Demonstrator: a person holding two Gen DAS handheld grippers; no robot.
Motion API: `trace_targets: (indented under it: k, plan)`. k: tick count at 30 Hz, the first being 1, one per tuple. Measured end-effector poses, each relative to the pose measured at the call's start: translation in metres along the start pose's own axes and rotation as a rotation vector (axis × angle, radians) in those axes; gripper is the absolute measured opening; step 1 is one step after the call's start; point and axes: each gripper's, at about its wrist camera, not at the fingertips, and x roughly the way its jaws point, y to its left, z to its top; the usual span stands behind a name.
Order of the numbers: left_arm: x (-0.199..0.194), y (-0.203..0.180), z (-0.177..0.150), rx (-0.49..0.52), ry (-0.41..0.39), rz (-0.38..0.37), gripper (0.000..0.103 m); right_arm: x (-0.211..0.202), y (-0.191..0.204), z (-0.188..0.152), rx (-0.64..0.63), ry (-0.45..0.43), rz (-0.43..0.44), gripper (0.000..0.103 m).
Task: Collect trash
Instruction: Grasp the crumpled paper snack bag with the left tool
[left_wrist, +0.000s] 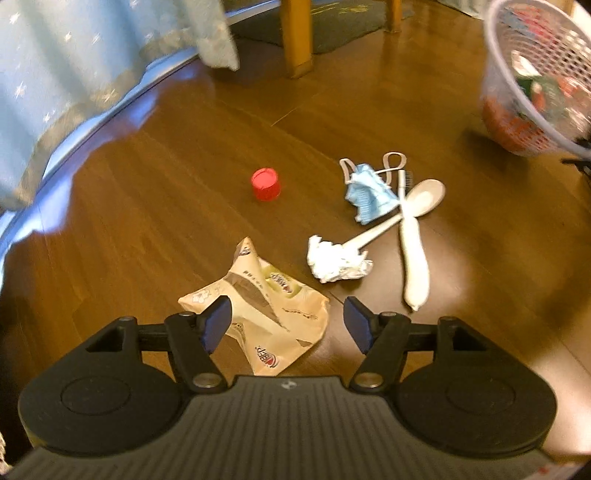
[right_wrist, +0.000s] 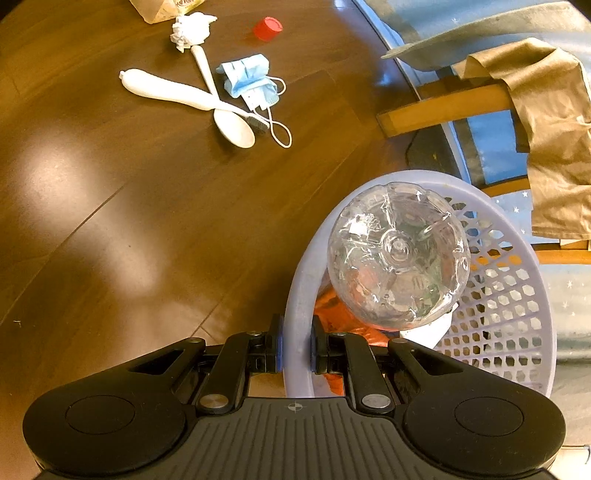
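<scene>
Trash lies scattered on a dark wooden floor. My left gripper (left_wrist: 286, 323) is open just above a crumpled beige snack wrapper (left_wrist: 271, 314); its blue pads stand on either side of it without touching. Beyond lie a white tissue ball (left_wrist: 334, 260), a red bottle cap (left_wrist: 266, 183), a blue face mask (left_wrist: 369, 194), a white spoon (left_wrist: 415, 236) and a white brush (left_wrist: 380, 227). My right gripper (right_wrist: 296, 349) is shut on the rim of a lilac mesh basket (right_wrist: 301, 280). A clear plastic bottle (right_wrist: 399, 254) stands in the basket, base up, over orange wrappers.
Wooden chair legs (left_wrist: 297, 37) and a green rug (left_wrist: 332, 22) lie at the back. A pale blue curtain (left_wrist: 74, 55) hangs at the left. In the right wrist view a tan cloth (right_wrist: 546, 122) drapes over a wooden chair rail (right_wrist: 443, 107) beside the basket.
</scene>
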Motion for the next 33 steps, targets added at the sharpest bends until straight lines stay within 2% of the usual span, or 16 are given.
trace_targets:
  k: [6,12,15,16,19,20,23,33]
  plan:
    - [0.022,0.024,-0.002,-0.214,0.043,0.010,0.062,0.001,-0.001,0.000,0.002,-0.003,0.001,0.010]
    - [0.050,0.032,-0.008,-0.346,0.097,-0.002,0.060,0.002,-0.003,0.002,0.009,-0.006,-0.001,0.010]
    - [0.061,0.033,-0.010,-0.393,0.103,0.000,0.044,0.004,-0.003,0.002,0.006,-0.005,-0.002,0.010]
    - [0.063,0.034,-0.011,-0.403,0.105,0.007,0.041,0.005,-0.003,0.002,0.004,-0.005,-0.002,0.010]
    - [0.070,0.034,-0.014,-0.426,0.132,0.035,0.019,0.005,-0.004,0.001,0.003,-0.005,-0.002,0.010]
    - [0.071,0.035,-0.015,-0.425,0.141,0.040,0.017,0.005,-0.004,0.001,0.003,-0.005,-0.003,0.010]
    - [0.068,0.035,-0.017,-0.409,0.151,0.049,0.000,0.006,-0.005,0.001,0.010,-0.005,0.000,0.010]
    - [0.022,0.022,0.006,-0.324,0.137,0.042,0.000,0.007,-0.009,0.002,0.030,0.004,0.004,0.010]
